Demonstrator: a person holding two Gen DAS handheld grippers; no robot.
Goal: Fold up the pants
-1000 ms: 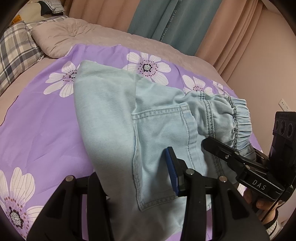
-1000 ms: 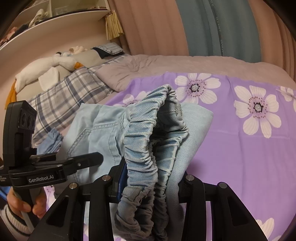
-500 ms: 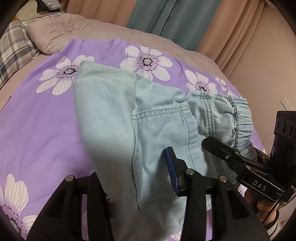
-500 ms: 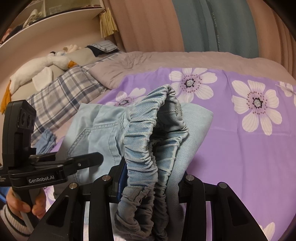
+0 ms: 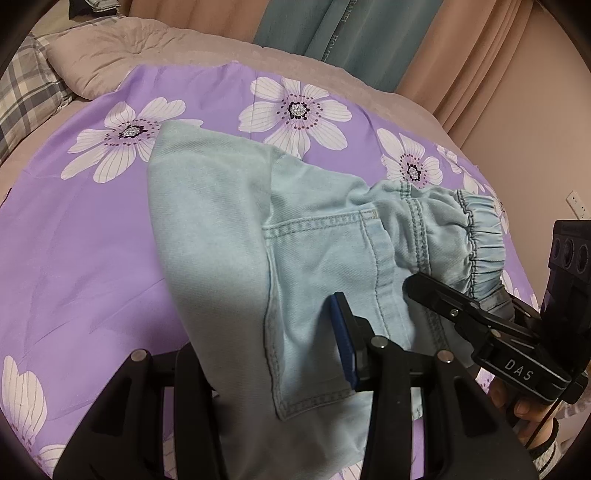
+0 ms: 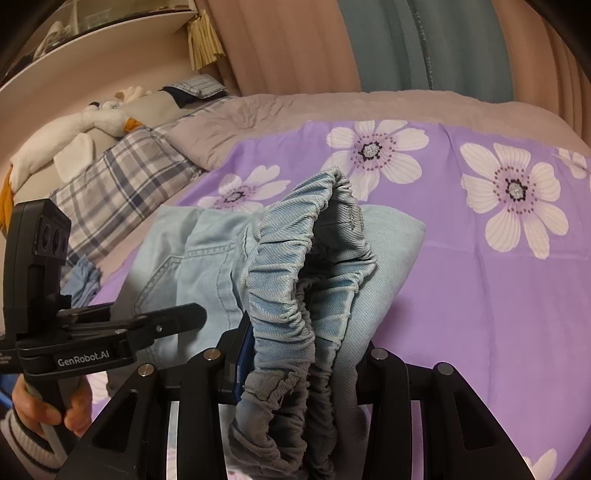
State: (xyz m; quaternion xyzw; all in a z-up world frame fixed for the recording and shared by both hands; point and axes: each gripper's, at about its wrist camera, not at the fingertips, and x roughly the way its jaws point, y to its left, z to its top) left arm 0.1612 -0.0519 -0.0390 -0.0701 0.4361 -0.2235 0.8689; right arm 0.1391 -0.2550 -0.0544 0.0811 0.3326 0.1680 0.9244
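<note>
Light blue denim pants lie folded on the purple flowered sheet. My left gripper is shut on the pants near the back pocket. My right gripper is shut on the gathered elastic waistband, which bunches up between its fingers. Each gripper shows in the other's view: the right one at the lower right of the left wrist view, the left one at the lower left of the right wrist view. The far folded edge rests on the sheet.
A plaid pillow and a beige pillow lie at the head of the bed. Stuffed toys sit on a ledge. Teal and pink curtains hang behind. The bed's right edge meets a wall.
Both grippers, still holding the pants, have shifted slightly so that the sheet and pillows slide in view. The pants keep the same shape in the grips.
</note>
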